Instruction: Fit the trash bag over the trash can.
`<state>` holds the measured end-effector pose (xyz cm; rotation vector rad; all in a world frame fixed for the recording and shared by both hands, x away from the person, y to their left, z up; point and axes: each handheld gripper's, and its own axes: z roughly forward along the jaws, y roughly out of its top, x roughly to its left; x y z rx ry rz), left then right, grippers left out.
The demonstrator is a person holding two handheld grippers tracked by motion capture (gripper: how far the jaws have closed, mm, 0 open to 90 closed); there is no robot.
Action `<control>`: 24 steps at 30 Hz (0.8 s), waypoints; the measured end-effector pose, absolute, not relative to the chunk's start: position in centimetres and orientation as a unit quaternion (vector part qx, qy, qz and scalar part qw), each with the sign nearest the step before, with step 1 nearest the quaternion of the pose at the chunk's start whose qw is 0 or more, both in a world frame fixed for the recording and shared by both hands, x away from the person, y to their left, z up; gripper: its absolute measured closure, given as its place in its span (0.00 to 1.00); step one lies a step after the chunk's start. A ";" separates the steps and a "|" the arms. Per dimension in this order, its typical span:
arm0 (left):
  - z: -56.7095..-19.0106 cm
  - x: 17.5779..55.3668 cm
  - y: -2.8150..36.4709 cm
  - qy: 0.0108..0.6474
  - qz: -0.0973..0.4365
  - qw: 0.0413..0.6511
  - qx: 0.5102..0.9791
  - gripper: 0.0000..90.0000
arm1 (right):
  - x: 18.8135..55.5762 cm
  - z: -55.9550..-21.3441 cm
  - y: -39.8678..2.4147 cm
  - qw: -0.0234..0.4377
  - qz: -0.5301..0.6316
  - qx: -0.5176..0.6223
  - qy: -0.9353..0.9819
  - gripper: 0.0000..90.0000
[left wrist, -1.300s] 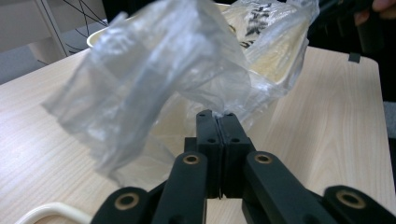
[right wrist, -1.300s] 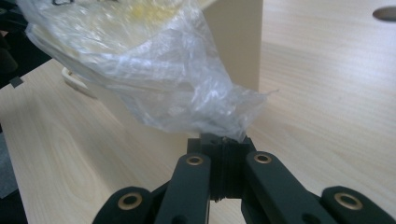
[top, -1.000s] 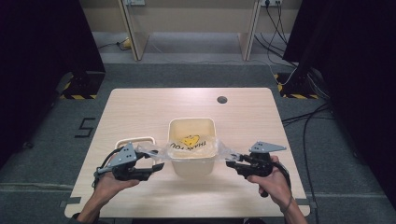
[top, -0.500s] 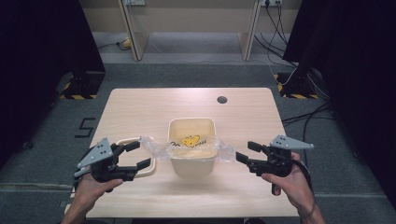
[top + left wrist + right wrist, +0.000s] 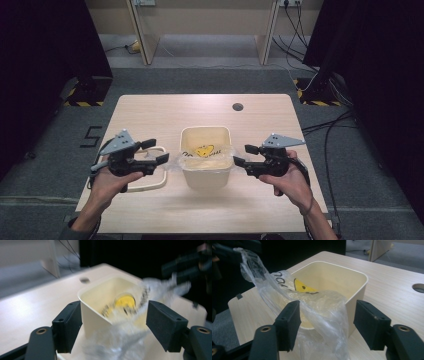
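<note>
A cream plastic bin stands mid-table with a clear plastic bag, printed with a yellow smiley, inside it and spilling over both side rims. My left gripper hovers at the bin's left, open after its jaws have just been opening. In the left gripper view the blurred bag lies loosely between the jaws of that gripper. My right gripper hovers at the bin's right. Its jaws opened, then closed a little, and stand open. In the right gripper view the bag hangs over the bin between the jaws of the gripper.
A white rounded frame lies on the wooden table under my left hand. A round cable hole sits near the table's far edge. Dark partitions and floor cables surround the table.
Both grippers have risen. They swung outward from the bin, then came back towards its sides. Their jaws stand wider than a second ago, and the bag's edges lie spread over the rim.
</note>
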<state>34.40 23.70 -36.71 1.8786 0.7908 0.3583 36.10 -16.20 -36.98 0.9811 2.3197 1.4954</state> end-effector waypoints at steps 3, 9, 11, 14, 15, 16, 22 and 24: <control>-38.5 34.7 23.8 0.339 0.130 0.497 0.788 0.31 | 36.6 -37.4 -15.9 0.099 0.501 0.315 0.800 0.57; -39.4 35.5 24.0 0.344 0.113 0.497 0.789 0.34 | 37.6 -38.0 -15.4 0.107 0.498 0.307 0.804 0.74; -39.8 36.3 23.7 0.344 0.096 0.500 0.789 0.34 | 39.0 -37.9 -15.1 0.118 0.501 0.312 0.799 0.79; -39.8 36.6 23.6 0.344 0.093 0.503 0.788 0.33 | 39.8 -38.0 -14.9 0.120 0.502 0.314 0.797 0.81; -39.7 36.7 23.5 0.343 0.092 0.506 0.786 0.33 | 40.1 -38.0 -14.7 0.121 0.500 0.315 0.797 0.81; -39.5 36.8 23.5 0.340 0.092 0.508 0.786 0.33 | 40.5 -38.1 -14.6 0.122 0.498 0.318 0.798 0.82; -37.5 36.6 23.0 0.323 0.097 0.529 0.779 0.29 | 41.4 -38.2 -14.5 0.121 0.500 0.325 0.794 0.82; -37.6 36.8 22.6 0.315 0.095 0.524 0.786 0.37 | 41.3 -38.1 -14.4 0.124 0.498 0.322 0.796 0.82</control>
